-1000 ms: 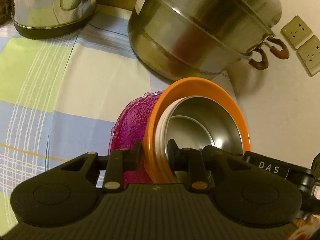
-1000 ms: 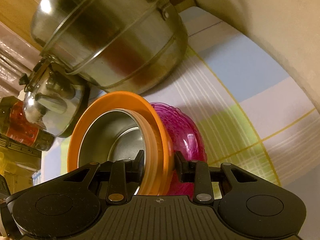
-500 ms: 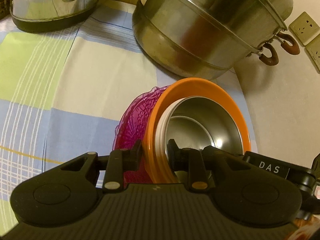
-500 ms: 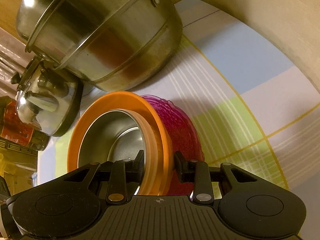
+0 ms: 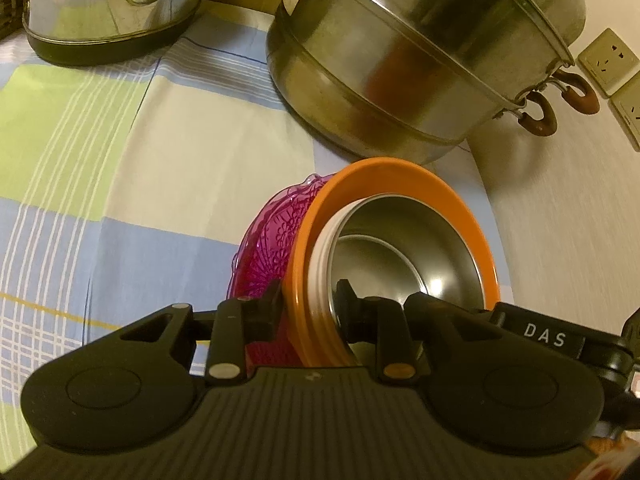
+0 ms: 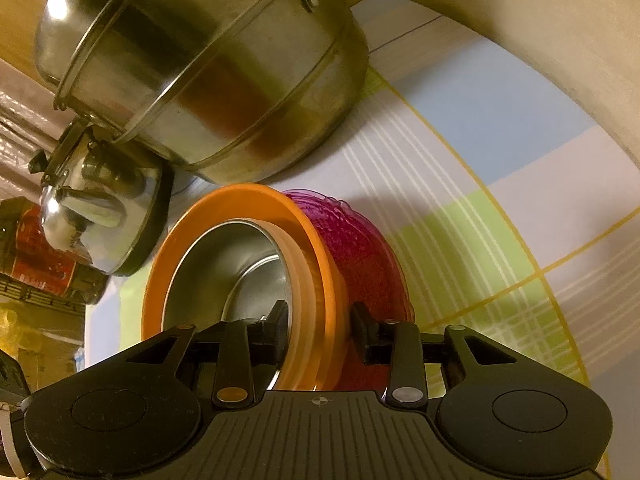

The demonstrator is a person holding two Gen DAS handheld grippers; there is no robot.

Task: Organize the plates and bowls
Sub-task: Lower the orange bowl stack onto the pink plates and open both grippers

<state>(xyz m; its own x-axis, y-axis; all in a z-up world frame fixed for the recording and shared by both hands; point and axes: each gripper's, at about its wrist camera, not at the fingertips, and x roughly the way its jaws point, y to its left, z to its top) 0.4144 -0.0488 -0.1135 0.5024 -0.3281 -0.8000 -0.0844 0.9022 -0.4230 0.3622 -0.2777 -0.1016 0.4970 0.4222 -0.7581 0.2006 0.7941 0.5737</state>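
A nested stack hangs between my two grippers over the checked tablecloth (image 5: 120, 168): a steel bowl (image 5: 412, 248) inside an orange plate (image 5: 400, 172), with a patterned magenta bowl (image 5: 272, 232) underneath. My left gripper (image 5: 308, 300) is shut on one side of the stack's rim. My right gripper (image 6: 320, 320) is shut on the opposite side, where the steel bowl (image 6: 224, 264), orange plate (image 6: 224, 200) and magenta bowl (image 6: 360, 248) also show.
A large lidded steel pot (image 5: 420, 60) stands just behind the stack, also in the right wrist view (image 6: 200, 72). A steel kettle (image 5: 108, 4) stands to its left. A wall with sockets (image 5: 608, 60) is on the right. A red tin (image 6: 36, 260) lies beyond the kettle.
Both grippers have carried the stack forward towards the large pot, which now looms closer. The grip on the stack is unchanged.
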